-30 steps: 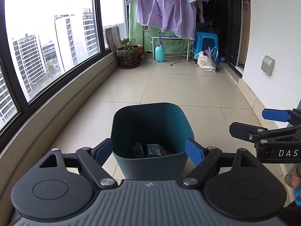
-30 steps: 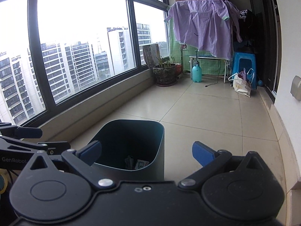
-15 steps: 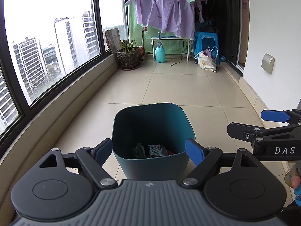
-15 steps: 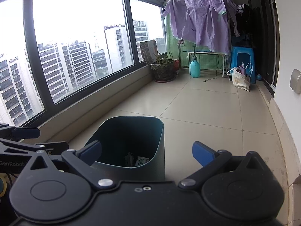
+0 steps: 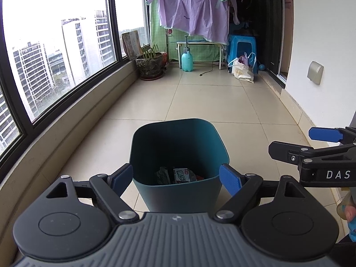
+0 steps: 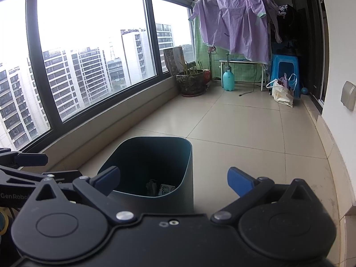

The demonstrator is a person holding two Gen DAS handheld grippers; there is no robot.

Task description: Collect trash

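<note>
- While both tongs gape empty, left gripper (image 5: 175,178) and right gripper (image 6: 173,180) hover near the teal bin (image 5: 178,191).
- Wrappers (image 5: 181,175) already lie inside; floor (image 5: 211,102) shows no loose trash, so likely near done.

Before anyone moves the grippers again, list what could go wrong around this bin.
1. The left gripper hangs open right over the near rim of the teal bin; pushing forward could tip the light bin and spill the wrappers inside.
2. The right gripper, also open, sits close beside the left one, so the two could knock together.
</note>
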